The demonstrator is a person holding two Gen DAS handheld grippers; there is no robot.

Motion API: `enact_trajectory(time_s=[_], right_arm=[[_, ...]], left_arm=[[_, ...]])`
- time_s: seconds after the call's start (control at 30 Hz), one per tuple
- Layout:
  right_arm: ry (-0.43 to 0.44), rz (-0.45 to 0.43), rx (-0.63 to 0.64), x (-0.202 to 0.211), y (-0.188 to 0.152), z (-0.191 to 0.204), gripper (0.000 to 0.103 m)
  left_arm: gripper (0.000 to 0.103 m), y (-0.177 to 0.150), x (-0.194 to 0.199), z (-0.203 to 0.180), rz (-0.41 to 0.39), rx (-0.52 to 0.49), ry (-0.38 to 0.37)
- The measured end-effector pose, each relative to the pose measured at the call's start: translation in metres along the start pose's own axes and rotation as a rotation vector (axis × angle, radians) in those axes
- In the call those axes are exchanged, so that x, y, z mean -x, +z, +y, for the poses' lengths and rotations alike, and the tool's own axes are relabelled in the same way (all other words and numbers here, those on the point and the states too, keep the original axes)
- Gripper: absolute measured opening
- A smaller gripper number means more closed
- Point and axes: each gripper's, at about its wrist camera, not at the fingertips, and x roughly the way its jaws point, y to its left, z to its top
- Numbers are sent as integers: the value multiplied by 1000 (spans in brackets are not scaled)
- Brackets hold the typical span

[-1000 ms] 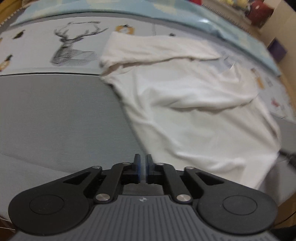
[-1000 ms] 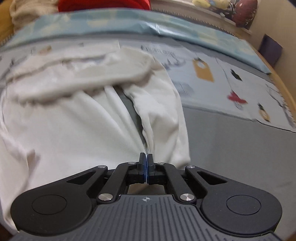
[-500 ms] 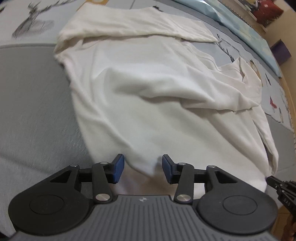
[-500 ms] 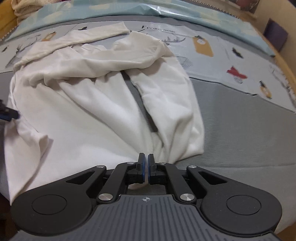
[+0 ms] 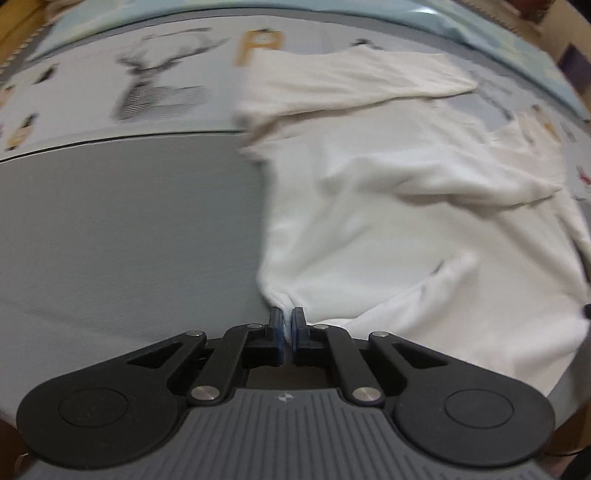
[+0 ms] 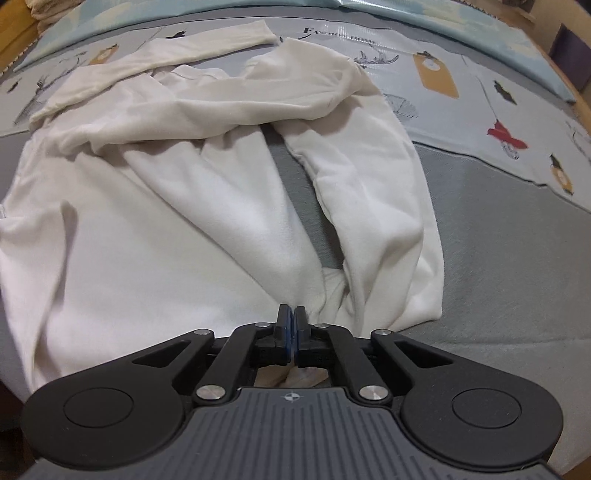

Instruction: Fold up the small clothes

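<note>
The white shirt [image 6: 155, 236] lies on the bed [image 5: 122, 229], running away toward its far edge from both grippers, left gripper [image 5: 287, 322] just closed on a near-hem corner, right gripper [image 6: 291, 326] pinching the other.

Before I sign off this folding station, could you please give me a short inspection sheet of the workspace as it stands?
Surface: grey mat with a printed cloth behind it.
Job's things: white long-sleeved garment spread flat, rumpled, one sleeve lying down its right side.
Clutter: nothing seen.
Grippers: left claw has just closed and pinches the garment's near corner; right claw is shut on its near hem.
Cables: nothing seen.
Surroundings: light blue sheet along the far edge.
</note>
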Motion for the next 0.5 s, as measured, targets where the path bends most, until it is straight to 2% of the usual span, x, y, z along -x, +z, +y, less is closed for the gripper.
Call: enact_trajectory(time_s=[0.03, 0.07, 0.17, 0.2, 0.27, 0.33, 0.37, 0.47, 0.5], right_arm=[[22, 5, -9, 2, -1, 1, 0], [47, 9, -14, 5, -1, 2, 0], [100, 38, 11, 11, -7, 11, 0], [110, 61, 34, 11, -10, 16, 0], [80, 82, 88, 11, -14, 24, 0], [60, 44, 101, 19, -14, 25, 0], [57, 9, 86, 25, -12, 22, 0], [27, -144, -10, 51, -3, 4, 4], [14, -191, -65, 59, -1, -5, 10]], left_arm=[[4, -4, 3, 12, 9, 5, 18], [0, -7, 5, 23, 22, 11, 40], [2, -13, 11, 41, 37, -21, 144], [3, -13, 19, 47, 6, 7, 113], [7, -10, 34, 51, -54, 51, -8], [11, -8, 43, 44, -93, 49, -83], [15, -6, 45, 35, -103, 35, -93], [17, -1, 44, 11, -101, -5, -84], [17, 1, 45, 5, -101, -4, -87]])
